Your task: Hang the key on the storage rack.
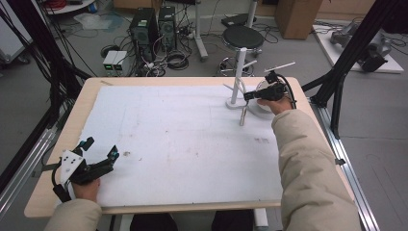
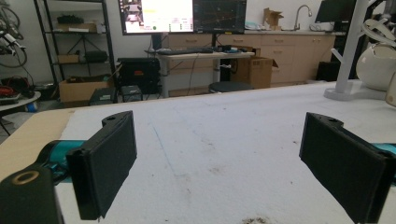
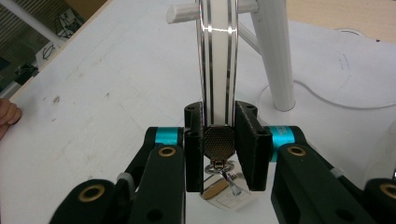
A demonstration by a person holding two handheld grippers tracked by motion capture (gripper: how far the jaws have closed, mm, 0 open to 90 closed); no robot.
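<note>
- Near left corner of the surface (image 1: 159, 144): left gripper (image 1: 101, 155) rests low, held by the left hand (image 1: 85, 190). Jaws wide apart, nothing between them; the left gripper view shows bare white cover between the two pads.
- Middle of the surface: bare white sheet with a few faint stains; no objects.
- Far right corner: right gripper (image 1: 248, 96) held by the right hand (image 1: 279, 103), sleeve reaching across the right edge. Jaws clamped on a strap (image 3: 217, 70), a flat band with light centre and dark edge stripes.
- Strap's long axis runs straight out from the jaws, away from the camera in the right gripper view; a metal clasp end (image 3: 219, 144) sits between the pads. In the high view the strap hangs down from the jaws toward the surface.
- Just beyond: white peg stand (image 1: 237, 77) on a round base, pegs sticking out; a white round object (image 2: 380, 65) stands beside it.
- Judgement: strap is likely bound for a peg. The stand lies directly ahead of the right jaws; the right hand is far nearer, the left is well apart.
</note>
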